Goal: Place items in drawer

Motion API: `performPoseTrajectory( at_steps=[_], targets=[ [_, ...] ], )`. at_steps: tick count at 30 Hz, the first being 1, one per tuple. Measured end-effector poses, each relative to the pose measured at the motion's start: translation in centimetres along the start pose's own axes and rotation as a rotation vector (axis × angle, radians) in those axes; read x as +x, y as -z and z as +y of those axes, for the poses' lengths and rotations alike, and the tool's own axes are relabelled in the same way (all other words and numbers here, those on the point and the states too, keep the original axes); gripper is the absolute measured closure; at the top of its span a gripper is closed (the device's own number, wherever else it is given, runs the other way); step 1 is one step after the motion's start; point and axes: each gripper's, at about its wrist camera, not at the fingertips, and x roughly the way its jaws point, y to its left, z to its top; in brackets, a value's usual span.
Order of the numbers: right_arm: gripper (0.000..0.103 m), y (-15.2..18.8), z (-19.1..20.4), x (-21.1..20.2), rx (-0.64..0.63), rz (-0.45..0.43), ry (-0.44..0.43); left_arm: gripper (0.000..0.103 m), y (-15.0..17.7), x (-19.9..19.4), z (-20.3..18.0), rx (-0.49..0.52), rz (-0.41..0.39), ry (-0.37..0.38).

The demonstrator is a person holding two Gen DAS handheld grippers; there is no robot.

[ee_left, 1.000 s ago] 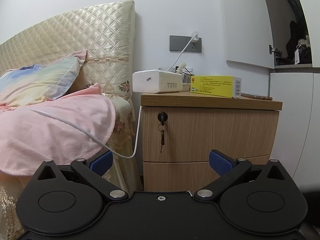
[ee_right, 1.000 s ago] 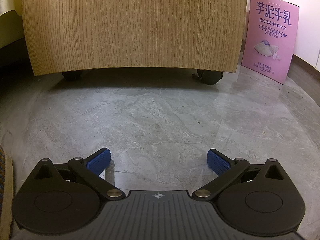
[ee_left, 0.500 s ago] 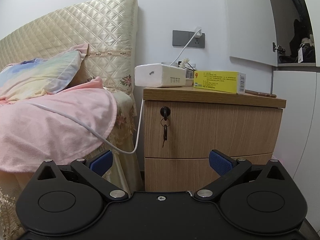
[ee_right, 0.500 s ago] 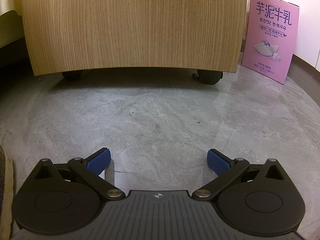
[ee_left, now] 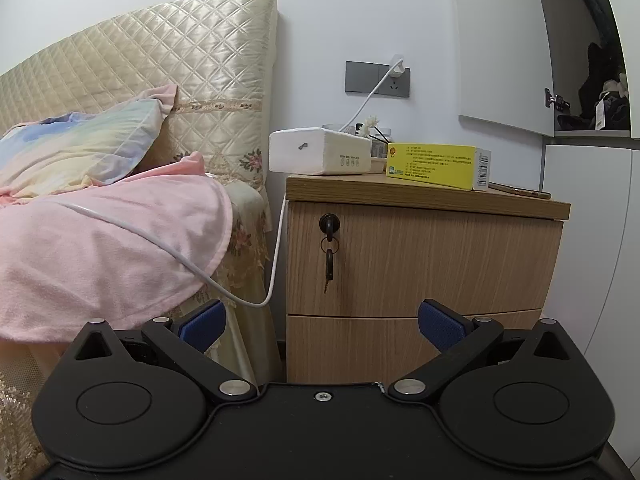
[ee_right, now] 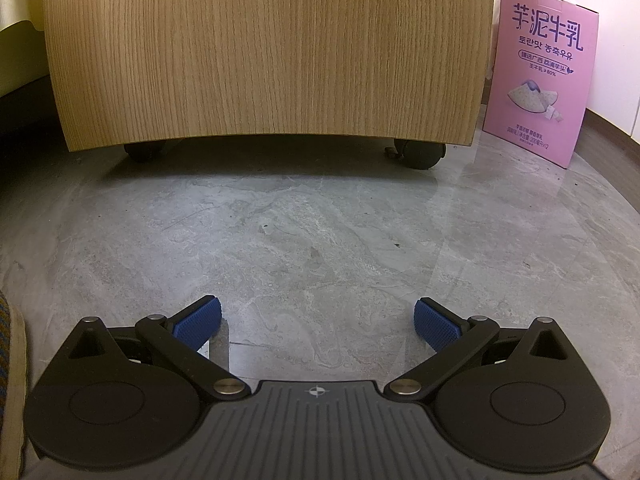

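Note:
A wooden bedside cabinet (ee_left: 424, 256) has a shut top drawer with a key in its lock (ee_left: 329, 225) and a shut lower drawer (ee_left: 360, 344). On its top lie a yellow box (ee_left: 436, 165), a white tissue pack (ee_left: 318, 156) and a phone (ee_left: 520, 191). My left gripper (ee_left: 322, 326) is open and empty, facing the cabinet front from a distance. My right gripper (ee_right: 318, 324) is open and empty, low over the grey floor (ee_right: 320, 232), facing the cabinet's bottom front (ee_right: 272, 56) and its castors (ee_right: 418, 156).
A bed with a pink blanket (ee_left: 104, 248) and quilted headboard (ee_left: 160, 80) stands left of the cabinet. A white charging cable (ee_left: 276, 248) hangs from the wall socket (ee_left: 378, 79). A pink milk carton box (ee_right: 540, 72) stands on the floor at the right. White wardrobe doors (ee_left: 588, 240) are to the right.
The left wrist view has shifted: the cabinet now sits lower and further right in it. The right gripper has not moved.

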Motion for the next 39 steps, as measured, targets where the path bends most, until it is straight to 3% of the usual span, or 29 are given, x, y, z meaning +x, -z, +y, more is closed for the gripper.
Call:
performPoseTrajectory(
  at_steps=[4, 14, 24, 29, 34, 39],
  targets=[
    [0.0, -0.7, -0.3, -0.4, 0.008, 0.009, -0.026, 0.001, 0.0, 0.0, -0.1, 0.004, -0.009, -0.006],
    [0.0, -6.8, -0.4, -6.1, 0.09, -0.157, -0.068, 0.001, 0.1, -0.4, -0.5, 0.031, -0.033, -0.022],
    [0.0, -14.0, -1.2, -14.4, 0.101, -0.349, -0.09, 0.001, -0.2, -2.0, -0.1, 0.001, -0.111, -0.042],
    [0.0, -17.3, -2.0, -18.5, 0.112, -0.427, -0.089, 0.001, -0.3, -2.0, 0.1, -0.012, -0.102, -0.044],
    [0.0, -21.3, -2.0, -23.4, 0.024, -0.475, -0.139, 0.001, -0.4, -1.9, 0.2, -0.015, -0.092, -0.044],
    [0.0, -25.6, -2.3, -29.2, 0.028, -0.548, -0.213, 0.001, -0.5, -1.7, 0.1, -0.015, -0.08, -0.033]
  ],
)
